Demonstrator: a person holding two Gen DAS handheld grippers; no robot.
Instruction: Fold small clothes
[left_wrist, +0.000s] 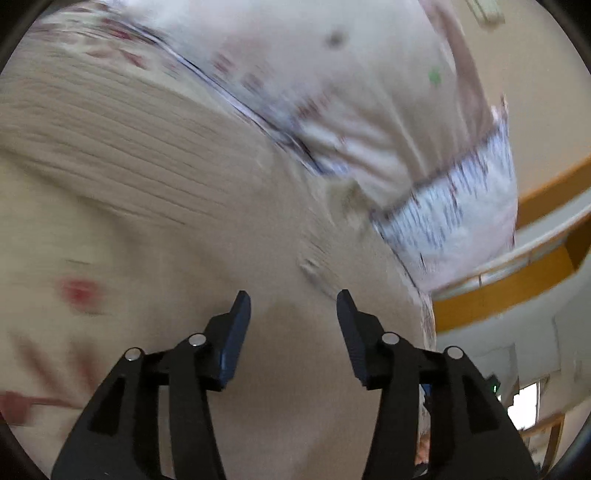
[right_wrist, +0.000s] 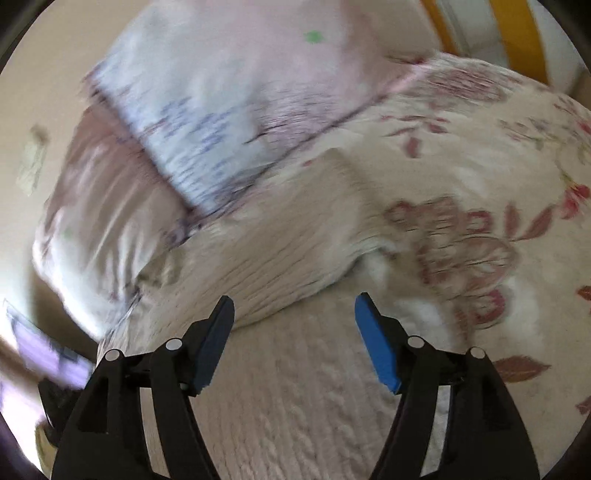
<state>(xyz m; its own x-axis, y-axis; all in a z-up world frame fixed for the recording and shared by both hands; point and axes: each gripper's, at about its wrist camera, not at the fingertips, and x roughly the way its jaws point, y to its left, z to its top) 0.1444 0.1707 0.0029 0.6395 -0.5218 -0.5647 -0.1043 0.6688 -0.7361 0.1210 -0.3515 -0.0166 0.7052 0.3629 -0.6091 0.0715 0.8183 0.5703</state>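
Observation:
A cream ribbed knit garment (left_wrist: 155, 173) lies on the bed and fills the left wrist view; it also shows in the right wrist view (right_wrist: 280, 266), with a cable-knit part closest to the camera. My left gripper (left_wrist: 293, 308) is open and empty just above the knit. My right gripper (right_wrist: 293, 314) is open and empty above the knit, near a folded edge. Both views are blurred by motion.
The bed has a floral bedspread (right_wrist: 461, 229). A pale pillow with a blue-and-white striped band (left_wrist: 454, 206) lies beyond the garment; it also shows in the right wrist view (right_wrist: 199, 122). A yellow and white rail (left_wrist: 517, 280) lies past the bed edge.

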